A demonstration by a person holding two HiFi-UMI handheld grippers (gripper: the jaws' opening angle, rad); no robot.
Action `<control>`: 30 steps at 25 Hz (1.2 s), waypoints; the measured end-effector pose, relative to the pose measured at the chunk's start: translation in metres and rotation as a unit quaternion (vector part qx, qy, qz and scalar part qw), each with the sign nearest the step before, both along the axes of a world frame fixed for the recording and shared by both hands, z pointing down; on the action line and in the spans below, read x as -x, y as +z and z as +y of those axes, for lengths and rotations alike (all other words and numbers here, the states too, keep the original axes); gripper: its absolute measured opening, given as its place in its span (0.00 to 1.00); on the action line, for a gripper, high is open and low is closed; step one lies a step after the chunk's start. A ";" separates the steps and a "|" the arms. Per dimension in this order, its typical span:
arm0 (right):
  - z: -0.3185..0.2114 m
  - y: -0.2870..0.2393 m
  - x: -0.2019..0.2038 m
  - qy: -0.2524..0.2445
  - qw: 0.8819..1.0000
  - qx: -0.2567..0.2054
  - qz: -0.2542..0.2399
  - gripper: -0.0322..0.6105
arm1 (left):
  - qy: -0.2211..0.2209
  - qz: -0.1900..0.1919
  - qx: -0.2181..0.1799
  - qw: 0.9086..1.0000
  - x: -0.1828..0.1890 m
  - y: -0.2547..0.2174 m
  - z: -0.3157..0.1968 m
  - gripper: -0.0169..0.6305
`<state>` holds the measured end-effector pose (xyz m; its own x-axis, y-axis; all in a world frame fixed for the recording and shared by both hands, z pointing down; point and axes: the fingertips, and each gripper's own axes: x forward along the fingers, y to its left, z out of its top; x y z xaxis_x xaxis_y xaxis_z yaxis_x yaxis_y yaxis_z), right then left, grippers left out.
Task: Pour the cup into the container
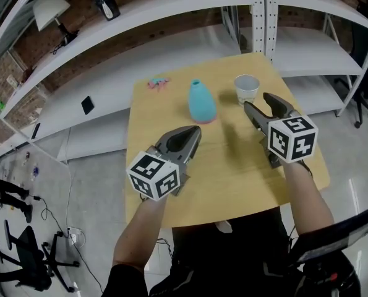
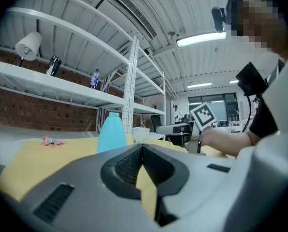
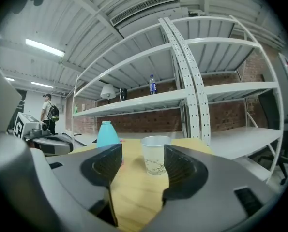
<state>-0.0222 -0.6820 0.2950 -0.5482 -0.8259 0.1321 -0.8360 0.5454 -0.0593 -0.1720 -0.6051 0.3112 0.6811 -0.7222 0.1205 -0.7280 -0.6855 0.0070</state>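
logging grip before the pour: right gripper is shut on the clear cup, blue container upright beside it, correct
No: the right gripper is open; the clear cup stands free ahead of its jaws, as the right gripper view shows. The blue container is upright beside it.

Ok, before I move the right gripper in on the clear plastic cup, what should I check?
1. Right gripper jaws apart, nothing between them: ok.
2. Clear plastic cup upright, straight ahead of those jaws, untouched: ok.
3. Amount in the cup: cannot tell; only a little shows at the bottom.
4. Teal narrow-necked container upright on the yellow wooden table, left of the cup: ok.
5. Left gripper shut, empty, short of the container: ok.
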 end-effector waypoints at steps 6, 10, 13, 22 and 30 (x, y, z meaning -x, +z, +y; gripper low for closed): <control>-0.027 0.013 -0.007 0.008 0.999 0.035 0.011 0.53 | 0.023 -0.004 0.000 1.000 -0.013 0.004 -0.002 0.03; -0.044 0.028 -0.002 0.010 0.998 0.056 0.027 0.53 | 0.027 -0.007 0.005 1.000 -0.012 0.007 0.000 0.03; -0.053 0.034 0.001 0.008 0.997 0.062 0.038 0.54 | 0.035 -0.010 0.009 0.999 -0.013 0.008 0.001 0.03; -0.068 0.039 0.007 0.015 0.995 0.071 0.065 0.54 | 0.041 -0.010 0.008 0.999 -0.016 0.009 0.002 0.03; -0.075 0.042 0.008 0.023 0.995 0.084 0.056 0.54 | 0.033 -0.009 0.008 0.999 -0.014 0.009 0.002 0.03</control>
